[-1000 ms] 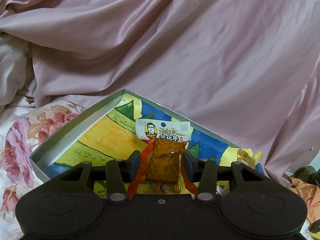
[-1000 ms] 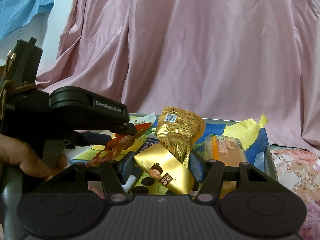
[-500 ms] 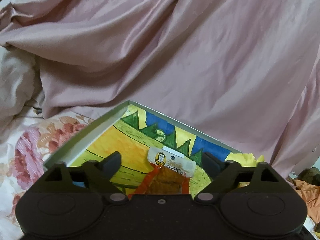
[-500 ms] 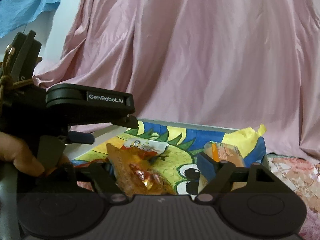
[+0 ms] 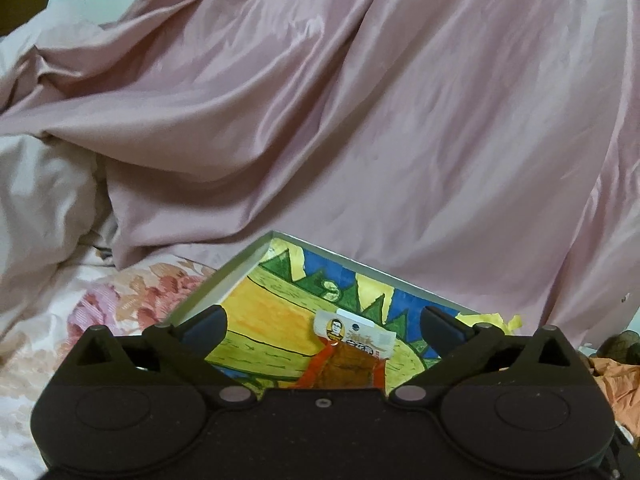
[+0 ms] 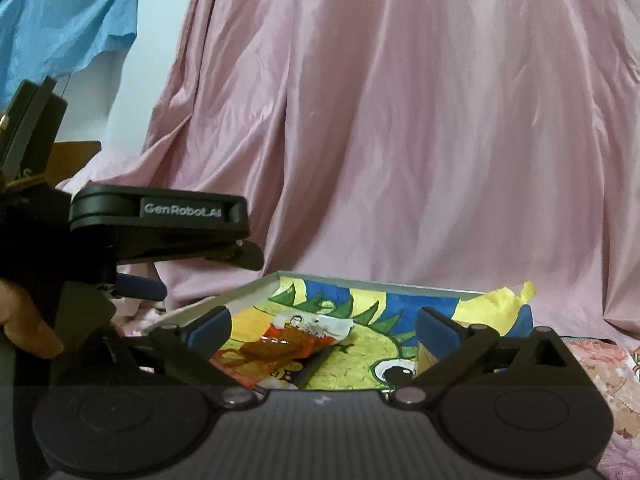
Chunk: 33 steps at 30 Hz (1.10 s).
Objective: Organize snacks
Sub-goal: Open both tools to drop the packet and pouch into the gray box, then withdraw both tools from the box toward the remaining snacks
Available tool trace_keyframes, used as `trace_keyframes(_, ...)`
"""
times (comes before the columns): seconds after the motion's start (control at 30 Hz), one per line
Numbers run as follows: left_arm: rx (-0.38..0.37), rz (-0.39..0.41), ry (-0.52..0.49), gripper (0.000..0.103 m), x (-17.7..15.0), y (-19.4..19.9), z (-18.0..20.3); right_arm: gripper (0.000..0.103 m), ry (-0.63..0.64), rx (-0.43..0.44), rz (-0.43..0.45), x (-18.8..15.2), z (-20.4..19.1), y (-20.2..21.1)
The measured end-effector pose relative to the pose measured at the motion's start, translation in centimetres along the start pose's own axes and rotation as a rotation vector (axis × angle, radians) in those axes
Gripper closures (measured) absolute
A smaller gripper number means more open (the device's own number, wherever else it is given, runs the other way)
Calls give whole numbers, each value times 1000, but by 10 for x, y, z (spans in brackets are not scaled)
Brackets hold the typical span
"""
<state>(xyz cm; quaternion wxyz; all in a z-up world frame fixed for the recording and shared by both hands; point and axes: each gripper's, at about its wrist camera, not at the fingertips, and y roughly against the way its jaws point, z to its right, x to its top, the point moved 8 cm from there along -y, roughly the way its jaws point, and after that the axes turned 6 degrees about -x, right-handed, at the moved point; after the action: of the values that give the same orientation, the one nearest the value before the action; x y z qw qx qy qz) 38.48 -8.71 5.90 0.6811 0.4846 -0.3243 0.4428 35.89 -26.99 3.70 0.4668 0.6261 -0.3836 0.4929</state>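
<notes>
Both tools, left tool [image 5: 322, 326] and right tool [image 6: 324, 326], hang released above the tray [image 5: 224, 286] where the snack packet [image 5: 352, 340] lies, so we should lift clear without snagging it.

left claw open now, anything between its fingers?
Yes. In the left wrist view the left claw is open, and the red-and-white snack packet lies between its fingers on the painted tray. Neither finger touches it.
</notes>
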Motion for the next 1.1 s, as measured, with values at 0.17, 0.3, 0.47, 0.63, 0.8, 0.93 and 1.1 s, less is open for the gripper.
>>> trace_keyframes(0.17, -2, 20, 0, 1, 1, 15, -1, 0, -11, -11, 22, 3, 1, 12)
trace_keyframes(0.3, -4, 48, -11, 1, 0, 32, -2, 0, 5, -37, 44, 4, 2, 27)
trace_keyframes(0.47, -1, 74, -29, 1, -2, 56, -4, 0, 5, -54, 50, 4, 4, 50)
trace_keyframes(0.63, 1, 84, -57, 1, -9, 83, -7, 0, 1, -77, 49, 3, 0, 72)
trace_keyframes(0.8, -4, 92, -83, 1, -18, 111, -12, 0, -8, -107, 34, -3, -3, 97)
trace_keyframes(0.93, -9, 97, -102, 1, -29, 135, -18, 0, -28, -130, 22, -10, -3, 120)
trace_keyframes(1.1, -14, 90, -117, 1, -46, 158, -26, 0, -46, -145, 6, -21, -7, 147)
